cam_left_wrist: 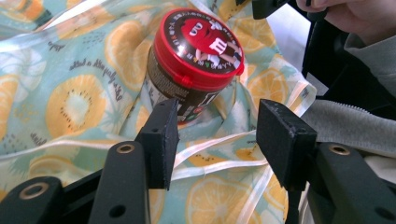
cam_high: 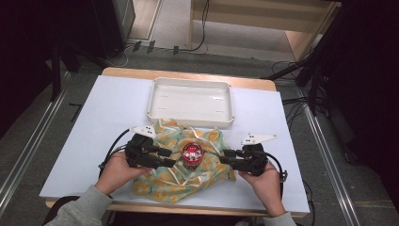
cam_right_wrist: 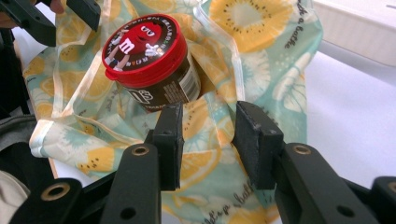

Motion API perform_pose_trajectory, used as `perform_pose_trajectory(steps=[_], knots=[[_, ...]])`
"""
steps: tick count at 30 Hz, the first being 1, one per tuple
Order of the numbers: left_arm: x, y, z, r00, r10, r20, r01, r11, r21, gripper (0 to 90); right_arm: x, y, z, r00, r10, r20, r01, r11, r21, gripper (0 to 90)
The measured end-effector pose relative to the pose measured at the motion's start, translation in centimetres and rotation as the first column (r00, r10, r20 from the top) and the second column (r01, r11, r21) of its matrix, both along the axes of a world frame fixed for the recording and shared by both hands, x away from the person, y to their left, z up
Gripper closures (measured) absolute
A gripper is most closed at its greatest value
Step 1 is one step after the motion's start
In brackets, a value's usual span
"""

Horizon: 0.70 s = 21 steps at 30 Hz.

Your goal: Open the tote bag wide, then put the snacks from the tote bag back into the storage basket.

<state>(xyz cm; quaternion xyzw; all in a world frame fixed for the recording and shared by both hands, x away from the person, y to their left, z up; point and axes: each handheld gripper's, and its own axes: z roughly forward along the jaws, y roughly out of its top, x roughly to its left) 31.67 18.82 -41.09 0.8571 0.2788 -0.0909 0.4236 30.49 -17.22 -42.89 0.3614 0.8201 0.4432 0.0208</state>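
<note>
Red-lidded jar (cam_high: 192, 156) on cloth (cam_high: 164, 181) — grippers apart.

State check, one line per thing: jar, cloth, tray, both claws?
jar: upright on the cloth, red lid on, not held.
cloth: crumpled under and around the jar, on the table.
tray: empty, beyond the cloth.
left claw: open, nothing between the jaws, left of the jar.
right claw: open, nothing between the jaws, right of the jar.

The red-lidded brown candy jar (cam_high: 192, 156) blocks the middle of the fruit-print cloth (cam_high: 164, 181); bare table (cam_high: 94, 136) flanks it — the white rectangular tray (cam_high: 190, 101) apparently bars the far side.
</note>
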Motion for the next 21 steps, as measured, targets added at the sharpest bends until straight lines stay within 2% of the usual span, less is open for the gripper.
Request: perform_pose_trajectory(steps=[13, 21], knots=[[0.8, -0.8, 0.3, 0.9997, -0.022, 0.008, 0.022, 0.9997, -0.006, 43.0, -0.4, -0.7, -0.2, 0.9999, -0.016, -0.007, 0.015, 1.000, -0.007, 59.9], [1.5, -1.4, -0.1, 0.9985, -0.052, 0.017, 0.052, 0.9980, -0.035, 39.5, -0.3, -0.9, -0.5, 0.9996, -0.022, -0.019, 0.021, 1.000, -0.008, 58.2]])
